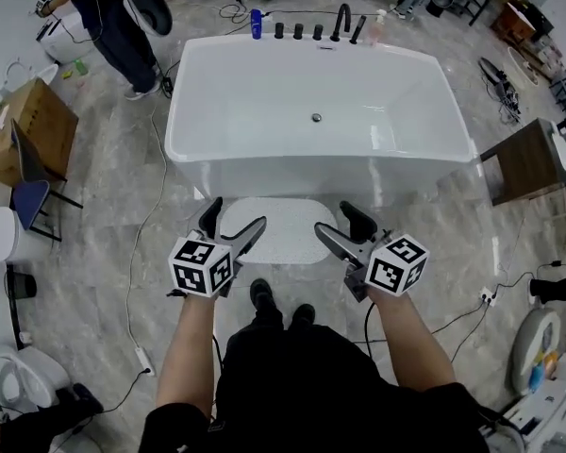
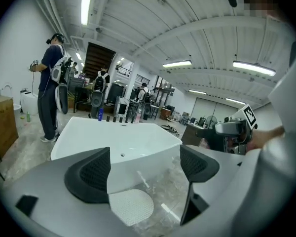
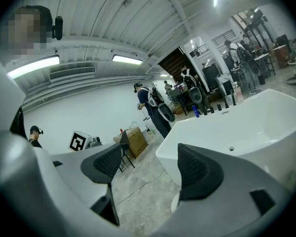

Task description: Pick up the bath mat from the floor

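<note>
The white oval bath mat lies flat on the grey floor, right against the front of the bathtub. My left gripper hangs above the mat's left end, jaws open and empty. Over the mat's right end my right gripper is open too, with nothing in it. The left gripper view has the mat low between the open jaws of the left gripper. Only a sliver of the mat shows in the right gripper view, beside the right jaw of the right gripper.
The white bathtub carries black taps and a blue bottle on its far rim. A person stands at the far left. A cardboard box and a chair are on the left, a wooden table on the right, and cables cross the floor.
</note>
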`<state>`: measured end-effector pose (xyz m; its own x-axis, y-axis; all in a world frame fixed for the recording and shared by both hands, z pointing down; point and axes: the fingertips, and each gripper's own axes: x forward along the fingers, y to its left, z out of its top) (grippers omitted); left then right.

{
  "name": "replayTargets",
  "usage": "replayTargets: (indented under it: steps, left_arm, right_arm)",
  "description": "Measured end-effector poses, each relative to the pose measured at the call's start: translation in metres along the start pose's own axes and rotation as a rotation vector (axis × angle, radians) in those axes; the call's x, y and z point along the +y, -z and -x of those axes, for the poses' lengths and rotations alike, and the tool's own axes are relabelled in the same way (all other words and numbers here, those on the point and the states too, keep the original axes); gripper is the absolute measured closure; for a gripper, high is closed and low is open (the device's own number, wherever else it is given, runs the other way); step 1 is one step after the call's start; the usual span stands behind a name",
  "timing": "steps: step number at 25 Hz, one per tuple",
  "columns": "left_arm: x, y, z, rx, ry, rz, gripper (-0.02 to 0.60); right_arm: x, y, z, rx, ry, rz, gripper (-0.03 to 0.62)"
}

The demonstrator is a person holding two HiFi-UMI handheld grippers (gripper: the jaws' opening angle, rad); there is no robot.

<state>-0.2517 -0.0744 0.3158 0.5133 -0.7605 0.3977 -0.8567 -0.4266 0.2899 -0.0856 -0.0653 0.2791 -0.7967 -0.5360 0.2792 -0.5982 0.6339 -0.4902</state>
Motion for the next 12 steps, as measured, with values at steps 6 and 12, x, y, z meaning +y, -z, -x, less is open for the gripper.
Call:
replayTargets:
  steps: [6,12]
  left_arm:
    - [-0.046,-0.008,-0.005,-0.016,0.004,-0.055,0.127]
    - [-0.045,0.044,-0.019,0.046,-0.043,-0.029,0.127]
  right_arm:
    - [-0.016,0.010,0.040,-0.016,0.002,-0.028,0.241]
    - [-0.044,0.046,0.045,0.025,0.021,-0.069,0.246]
